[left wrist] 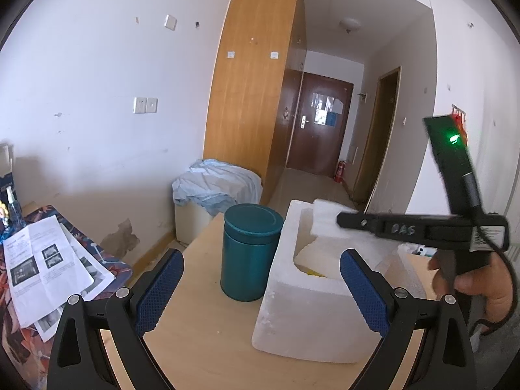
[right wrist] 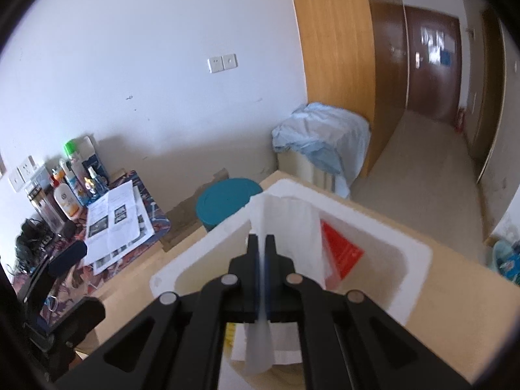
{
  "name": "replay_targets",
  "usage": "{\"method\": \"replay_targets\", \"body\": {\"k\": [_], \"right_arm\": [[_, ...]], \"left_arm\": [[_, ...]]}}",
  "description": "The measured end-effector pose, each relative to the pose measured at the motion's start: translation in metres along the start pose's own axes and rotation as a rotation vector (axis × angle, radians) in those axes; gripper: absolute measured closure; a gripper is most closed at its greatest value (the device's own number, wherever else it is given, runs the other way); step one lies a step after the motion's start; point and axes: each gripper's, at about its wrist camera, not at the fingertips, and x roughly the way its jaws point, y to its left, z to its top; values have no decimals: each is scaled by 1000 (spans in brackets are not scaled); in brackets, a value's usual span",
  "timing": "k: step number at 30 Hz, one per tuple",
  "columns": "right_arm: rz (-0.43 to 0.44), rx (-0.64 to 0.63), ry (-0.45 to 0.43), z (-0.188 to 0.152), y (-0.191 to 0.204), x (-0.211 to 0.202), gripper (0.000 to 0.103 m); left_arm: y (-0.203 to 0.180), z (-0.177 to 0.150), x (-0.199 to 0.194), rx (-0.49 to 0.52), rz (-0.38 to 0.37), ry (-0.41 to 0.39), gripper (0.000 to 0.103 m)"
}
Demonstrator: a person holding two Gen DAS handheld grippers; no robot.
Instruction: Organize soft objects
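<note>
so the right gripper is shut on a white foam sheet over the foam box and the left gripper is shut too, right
Not quite: the left gripper is open, its jaws wide apart and empty in the left wrist view. The right gripper is indeed shut on the white foam sheet over the foam box.

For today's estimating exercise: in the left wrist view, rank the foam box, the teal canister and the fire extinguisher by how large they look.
1. foam box
2. teal canister
3. fire extinguisher
The extinguisher stands far down the hallway, so its small look proves little about true size.

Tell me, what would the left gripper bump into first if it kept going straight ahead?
Probably the white foam box: the open left gripper points between it and the teal tin, and the box's near corner sits closest. Depth is hard to judge, so the tin could come first.
</note>
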Motion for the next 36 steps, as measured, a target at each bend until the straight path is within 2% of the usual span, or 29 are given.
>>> {"method": "replay_targets", "body": {"k": [3, 5, 7, 9, 11, 22, 28, 36], "right_arm": [[-41, -21, 104, -7, 2, 19, 98], [-56, -19, 92, -8, 2, 13, 98], [-64, -16, 71, -7, 1, 0, 88], [-49, -9, 45, -8, 0, -12, 63], [-53, -8, 34, -8, -1, -18, 54], [-101, -20, -2, -25, 3, -40, 54], [-149, -3, -5, -48, -1, -52, 54], [-208, 34, -49, -75, -7, -93, 54]], "left_arm": [[0, 0, 1, 4, 3, 9, 6], [1, -1, -1, 2, 1, 2, 6], [2, -1, -3, 1, 2, -3, 6], [2, -1, -3, -1, 0, -2, 6], [1, 0, -4, 0, -5, -3, 6], [-8, 1, -8, 1, -27, 6, 6], [-23, -5, -11, 26, -62, 17, 6], [-42, -19, -13, 41, -129, 48, 6]]}}
